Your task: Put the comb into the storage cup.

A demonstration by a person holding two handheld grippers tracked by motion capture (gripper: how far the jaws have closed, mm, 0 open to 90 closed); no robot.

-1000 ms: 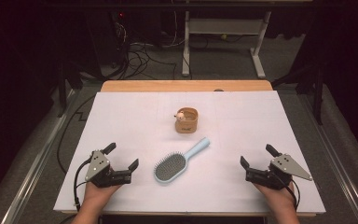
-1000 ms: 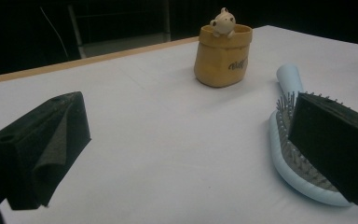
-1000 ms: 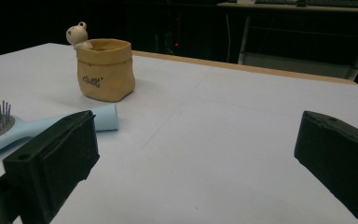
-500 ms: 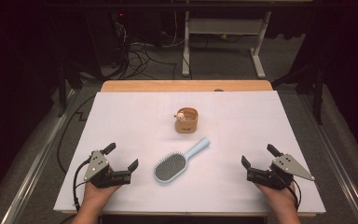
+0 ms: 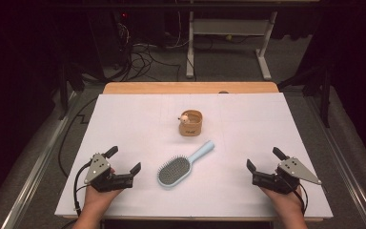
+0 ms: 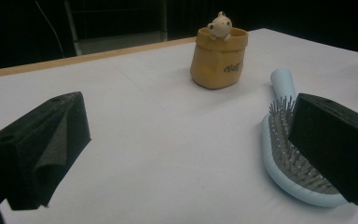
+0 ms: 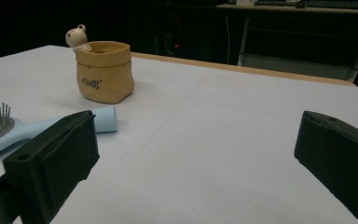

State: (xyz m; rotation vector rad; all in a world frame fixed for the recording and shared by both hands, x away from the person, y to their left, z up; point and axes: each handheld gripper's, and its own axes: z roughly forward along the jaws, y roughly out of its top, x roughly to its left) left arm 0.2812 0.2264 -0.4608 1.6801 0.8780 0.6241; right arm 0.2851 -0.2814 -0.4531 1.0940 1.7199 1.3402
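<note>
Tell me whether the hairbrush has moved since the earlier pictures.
No. The hairbrush lies at the same spot and angle, handle toward the tan pot.

From above and behind our hands, the high view looks forward and down over the whole table (image 5: 124, 119). The left gripper view rides low, close to the surface, facing along its jaws toward the pouch (image 6: 219, 58), the hairbrush (image 6: 286, 154) beside its right-hand jaw. The right gripper view, equally low, shares both: pouch (image 7: 105, 72) ahead-left, hairbrush (image 7: 9, 130) beyond its left-hand jaw.
</note>
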